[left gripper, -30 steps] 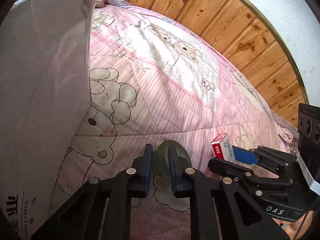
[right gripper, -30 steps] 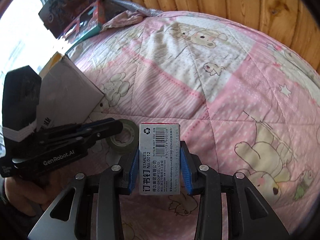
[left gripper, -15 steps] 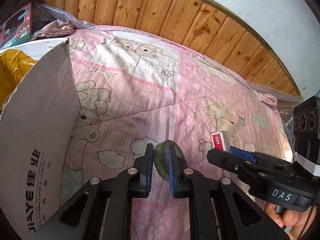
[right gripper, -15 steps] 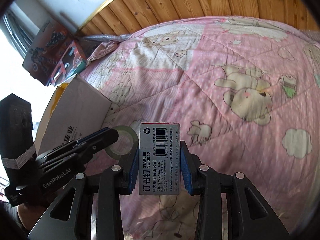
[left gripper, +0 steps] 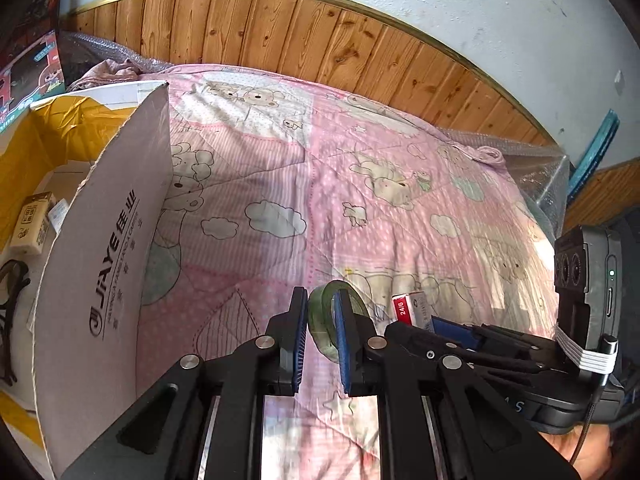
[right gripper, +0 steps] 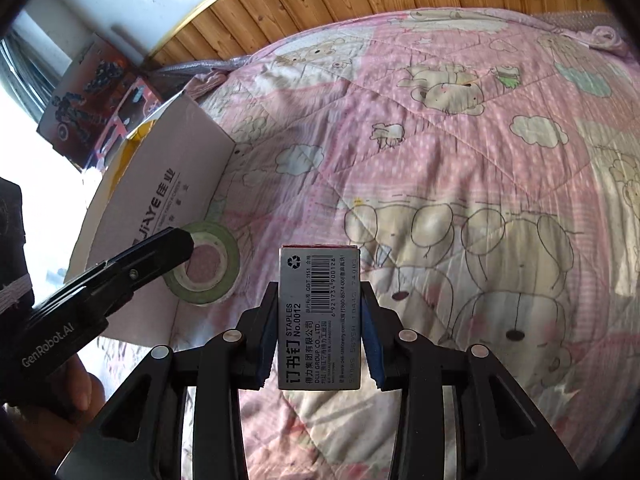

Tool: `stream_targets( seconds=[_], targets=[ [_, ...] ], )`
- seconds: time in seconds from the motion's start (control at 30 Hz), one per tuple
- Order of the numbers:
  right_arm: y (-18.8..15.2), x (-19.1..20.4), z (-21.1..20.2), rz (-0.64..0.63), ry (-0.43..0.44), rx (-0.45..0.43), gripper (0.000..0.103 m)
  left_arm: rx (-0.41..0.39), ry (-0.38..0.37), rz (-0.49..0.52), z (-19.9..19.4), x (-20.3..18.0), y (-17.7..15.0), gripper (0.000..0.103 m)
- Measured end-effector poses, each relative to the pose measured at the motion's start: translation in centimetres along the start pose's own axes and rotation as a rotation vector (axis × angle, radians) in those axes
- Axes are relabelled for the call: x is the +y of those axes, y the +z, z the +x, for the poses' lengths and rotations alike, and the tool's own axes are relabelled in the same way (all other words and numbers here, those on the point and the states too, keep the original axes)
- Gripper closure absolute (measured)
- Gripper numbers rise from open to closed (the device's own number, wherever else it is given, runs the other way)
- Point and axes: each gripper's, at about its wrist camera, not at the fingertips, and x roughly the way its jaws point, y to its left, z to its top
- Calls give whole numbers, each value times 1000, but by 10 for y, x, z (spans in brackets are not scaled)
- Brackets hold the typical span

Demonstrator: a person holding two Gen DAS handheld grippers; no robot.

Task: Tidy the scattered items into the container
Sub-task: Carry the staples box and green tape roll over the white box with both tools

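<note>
- Broadly, a pink bear-print quilt [left gripper: 360, 200] covered the bed, wood panelling [left gripper: 320, 36] behind it.
- Cardboard box [left gripper: 116, 264] stood at the left, its flap printed "JiAYE"; a yellow liner [left gripper: 52, 140] and small packets lay inside.
- Right gripper [right gripper: 320, 316] clamped a grey staples box [right gripper: 319, 320], upright between the pads; label read "STAPLES No.0012", "DELI GROUP CO., LTD", and a red end read "24/6" in the left view.
- Left gripper [left gripper: 322, 340], marked "GenRobot.AI", pinched a green tape roll [left gripper: 326, 320] by its wall, one pad inside the ring, just beside the box flap.
- Both items hung above the quilt, outside the box.
</note>
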Motion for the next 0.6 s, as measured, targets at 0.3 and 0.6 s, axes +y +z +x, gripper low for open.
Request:
stream_targets(
  seconds=[0.3,0.6],
  targets=[
    [-52,26,-36,-6,-53,-48,64,-22,-38,41,-50,-9,-36,89],
    [-84,60,-64,-50,-81,-81,64,-63,-74,26,-93,-2,-64,89]
  ],
)
